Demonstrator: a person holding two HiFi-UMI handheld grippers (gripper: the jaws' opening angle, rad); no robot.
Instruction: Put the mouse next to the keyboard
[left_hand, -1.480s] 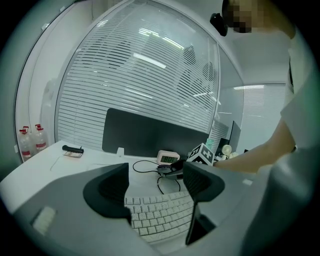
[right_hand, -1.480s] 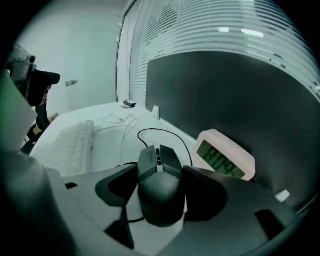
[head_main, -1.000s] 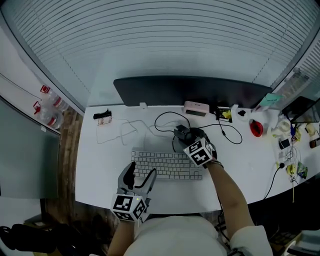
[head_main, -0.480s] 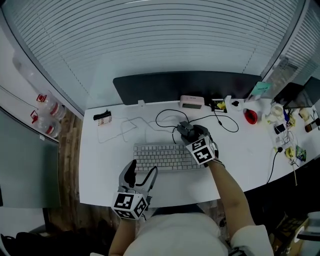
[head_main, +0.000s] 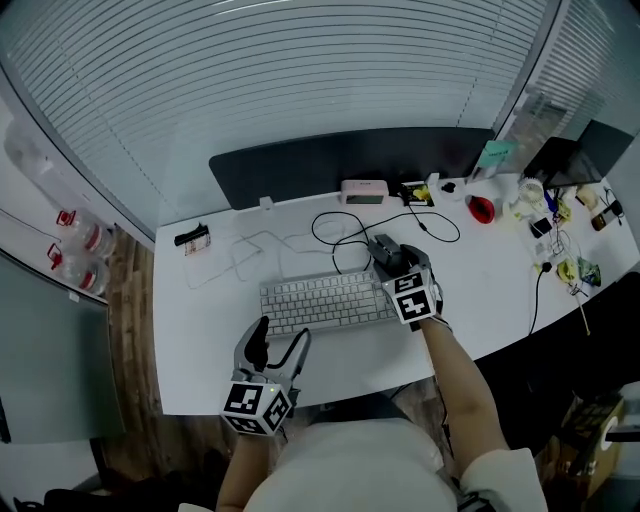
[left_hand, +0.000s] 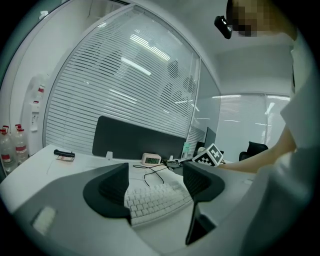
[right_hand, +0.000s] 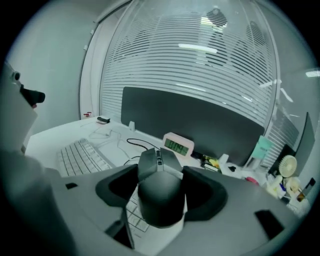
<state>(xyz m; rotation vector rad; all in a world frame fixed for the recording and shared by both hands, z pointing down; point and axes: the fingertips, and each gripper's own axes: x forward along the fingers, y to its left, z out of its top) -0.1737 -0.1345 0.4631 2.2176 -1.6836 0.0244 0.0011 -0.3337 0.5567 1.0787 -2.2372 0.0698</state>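
Observation:
A dark mouse (head_main: 384, 249) sits between the jaws of my right gripper (head_main: 392, 258), which is shut on its sides, over the back right corner of the white keyboard (head_main: 318, 300). In the right gripper view the mouse (right_hand: 159, 186) fills the gap of that gripper (right_hand: 160, 192), with keyboard keys (right_hand: 80, 156) below and to the left. My left gripper (head_main: 279, 341) hovers open near the desk's front edge, just in front of the keyboard. Nothing lies between the left gripper (left_hand: 155, 186) jaws; the keyboard (left_hand: 156, 201) shows beyond them.
A white desk (head_main: 220, 350) carries a pink clock (head_main: 363, 190), a black screen panel (head_main: 340, 160) at the back, a looping black cable (head_main: 335, 232), and a small black item (head_main: 192, 238) at left. A red object (head_main: 482, 210) and clutter stand at right.
The head camera has swung, so the whole desk shifted in view. The right gripper with the mouse has drifted slightly toward the keyboard's right end. The left gripper stays where it was.

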